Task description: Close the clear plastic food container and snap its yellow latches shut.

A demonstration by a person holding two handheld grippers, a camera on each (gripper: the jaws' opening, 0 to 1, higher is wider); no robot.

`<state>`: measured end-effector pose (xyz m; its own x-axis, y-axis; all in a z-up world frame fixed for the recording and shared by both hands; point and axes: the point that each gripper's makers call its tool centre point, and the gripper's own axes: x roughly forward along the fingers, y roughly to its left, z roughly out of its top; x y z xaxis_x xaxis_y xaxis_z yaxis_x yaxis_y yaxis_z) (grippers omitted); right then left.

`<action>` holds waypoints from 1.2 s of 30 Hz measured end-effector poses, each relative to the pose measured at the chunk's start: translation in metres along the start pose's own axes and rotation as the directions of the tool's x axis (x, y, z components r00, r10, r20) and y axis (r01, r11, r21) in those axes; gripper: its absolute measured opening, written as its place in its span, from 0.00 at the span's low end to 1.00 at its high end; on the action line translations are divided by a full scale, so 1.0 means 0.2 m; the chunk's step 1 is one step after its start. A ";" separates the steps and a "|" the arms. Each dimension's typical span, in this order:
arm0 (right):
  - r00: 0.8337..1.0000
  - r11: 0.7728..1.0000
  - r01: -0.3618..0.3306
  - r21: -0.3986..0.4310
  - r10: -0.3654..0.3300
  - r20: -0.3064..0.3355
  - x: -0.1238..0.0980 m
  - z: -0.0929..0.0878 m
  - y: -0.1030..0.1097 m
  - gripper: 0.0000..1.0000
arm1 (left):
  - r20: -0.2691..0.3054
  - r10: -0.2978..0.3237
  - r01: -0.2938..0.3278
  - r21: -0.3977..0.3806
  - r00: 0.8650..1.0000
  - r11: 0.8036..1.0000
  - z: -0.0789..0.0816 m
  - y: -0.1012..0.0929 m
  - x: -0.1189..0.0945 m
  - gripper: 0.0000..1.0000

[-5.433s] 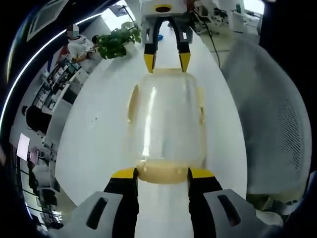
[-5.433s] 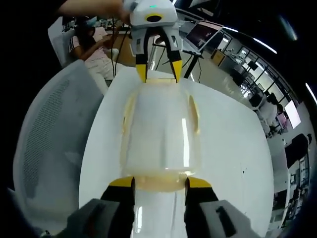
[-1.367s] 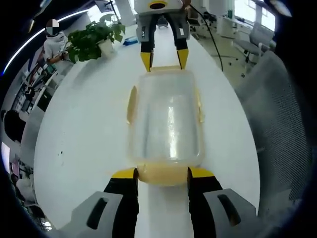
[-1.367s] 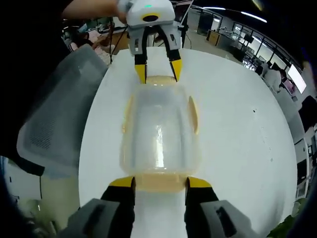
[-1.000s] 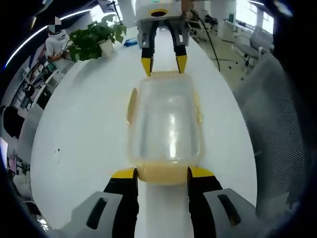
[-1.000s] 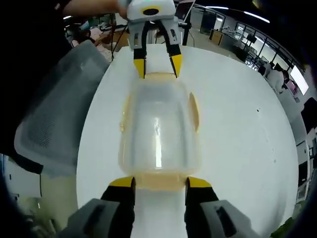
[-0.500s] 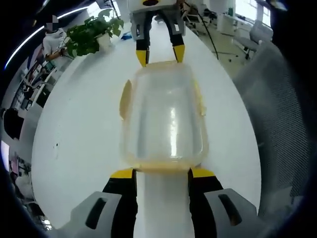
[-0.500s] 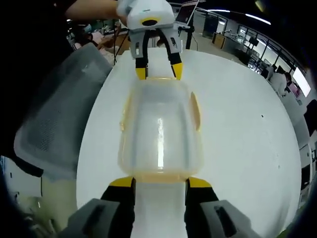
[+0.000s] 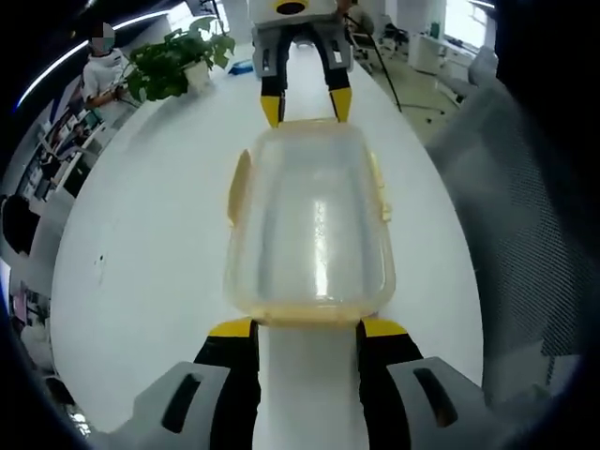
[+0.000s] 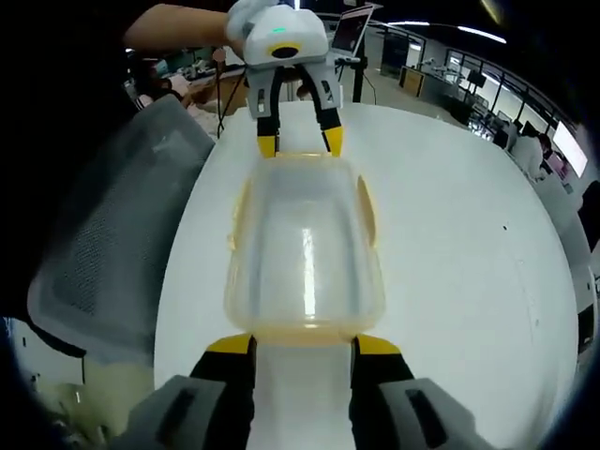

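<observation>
Your left gripper [image 9: 305,326] and right gripper [image 10: 302,343] face each other, jaws open, empty, at opposite short ends of the clear food container [image 9: 309,225]. It sits mid-frame on the white tabletop [image 9: 150,234], lid on, yellow side latches [image 9: 238,187] visible.

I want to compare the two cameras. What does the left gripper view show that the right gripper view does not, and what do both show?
Left gripper view: a potted plant at the far side of the white table.

Right gripper view: a monitor behind the table and a bare forearm holding the opposite hand-held gripper.

Both: the clear container with yellow latches, lying between the two open grippers, and a grey mesh chair.
</observation>
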<state>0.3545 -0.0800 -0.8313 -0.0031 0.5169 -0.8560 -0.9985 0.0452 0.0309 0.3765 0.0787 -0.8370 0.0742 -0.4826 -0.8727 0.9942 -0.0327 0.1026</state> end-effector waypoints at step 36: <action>0.991 0.998 0.047 0.049 -0.053 0.123 -0.07 0.19 -0.05 0.44 | 0.214 0.108 -0.044 -0.284 0.971 0.958 -0.08 0.06 -0.25 0.31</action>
<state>0.3669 -0.0548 -0.8001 0.0566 0.6152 -0.7863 -0.9937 0.1113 0.0155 0.3856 0.1167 -0.8010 0.1626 -0.6592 -0.7342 0.9712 0.2382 0.0011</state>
